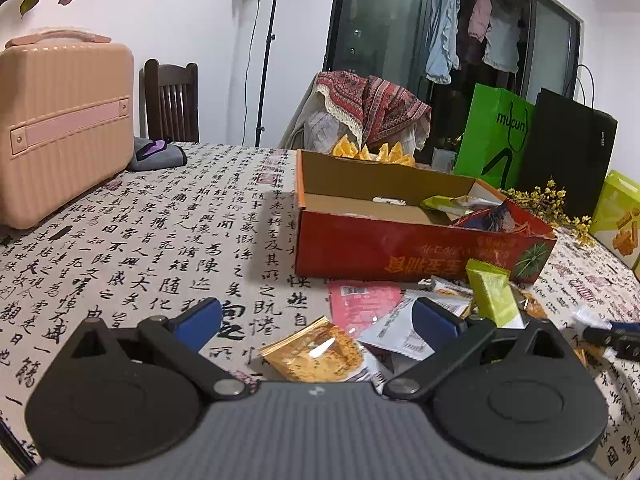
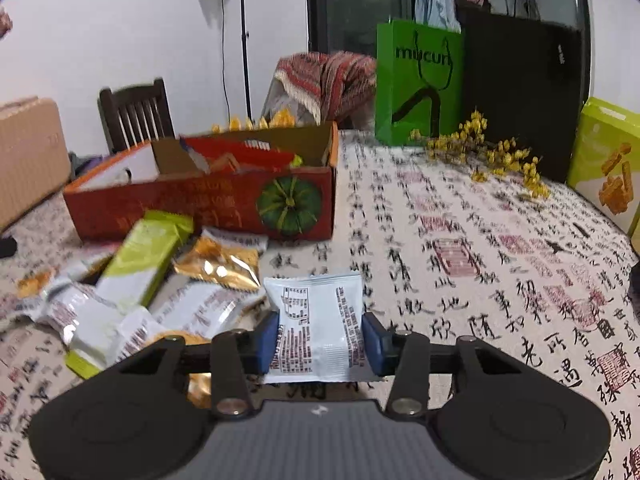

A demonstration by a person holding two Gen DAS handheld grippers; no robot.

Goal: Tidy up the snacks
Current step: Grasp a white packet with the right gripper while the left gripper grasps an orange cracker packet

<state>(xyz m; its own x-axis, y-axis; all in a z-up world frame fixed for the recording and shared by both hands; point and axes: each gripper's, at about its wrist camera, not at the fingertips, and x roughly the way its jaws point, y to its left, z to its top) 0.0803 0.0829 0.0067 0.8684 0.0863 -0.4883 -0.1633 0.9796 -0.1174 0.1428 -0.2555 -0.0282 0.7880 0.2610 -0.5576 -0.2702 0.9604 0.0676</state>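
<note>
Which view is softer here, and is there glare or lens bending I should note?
Right wrist view: softer, motion-smeared on the red cardboard box and snack pile; glare on the gold foil packet. Left wrist view: sharper, box casts a shadow leftward on the calligraphy-print tablecloth. Both: fisheye bending at edges, lamp flare on top.

**Where everything sits on your table**

Your open box [image 2: 200, 204] stands mid-table [image 2: 460, 240] with packets inside. Before it lies your pile of snack packets [image 2: 152, 280]; one flat packet [image 2: 316, 320] sits at the pile's right edge, between your right gripper's [image 2: 320, 340] pads. Your left gripper [image 1: 316, 320] hangs over the pile's left side. The suitcase [image 1: 60, 128] stands far left, the paper bags [image 2: 420, 80] behind right, dried flowers [image 2: 488, 156] before them
</note>
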